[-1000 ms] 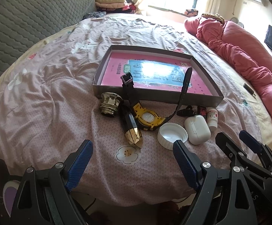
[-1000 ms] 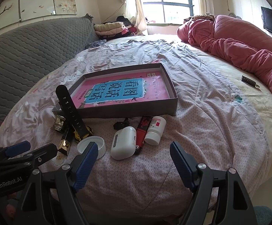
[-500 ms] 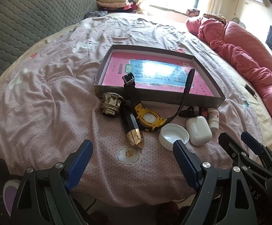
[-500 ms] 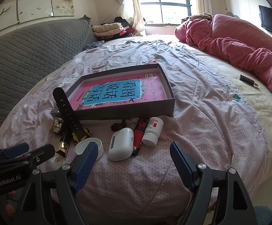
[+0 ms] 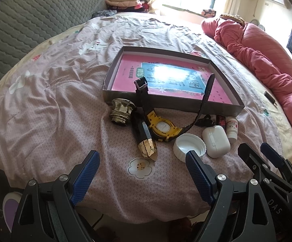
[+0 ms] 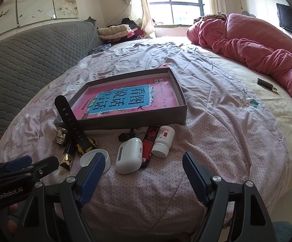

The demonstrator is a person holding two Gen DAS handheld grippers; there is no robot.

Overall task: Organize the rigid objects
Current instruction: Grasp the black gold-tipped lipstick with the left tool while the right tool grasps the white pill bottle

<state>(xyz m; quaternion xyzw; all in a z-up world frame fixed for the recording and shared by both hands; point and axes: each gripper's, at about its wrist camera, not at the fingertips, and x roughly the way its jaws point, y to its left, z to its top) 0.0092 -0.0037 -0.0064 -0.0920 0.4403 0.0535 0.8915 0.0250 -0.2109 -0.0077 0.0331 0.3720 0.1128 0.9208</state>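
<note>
Both grippers hanging wide open and empty over the bed edge

The left gripper [image 5: 141,169] is facing the black-and-gold faceted tube [image 5: 144,141], its long axis pointing nearly straight at it; the right gripper [image 6: 143,171] is sitting nearer the white earbud case [image 6: 128,155]. The yellow watch [image 5: 162,128], white cap [image 5: 188,147] and brass knob [image 5: 122,112] are crowding beside, probably touching; the shallow grey box [image 5: 222,104] is lying just beyond
</note>
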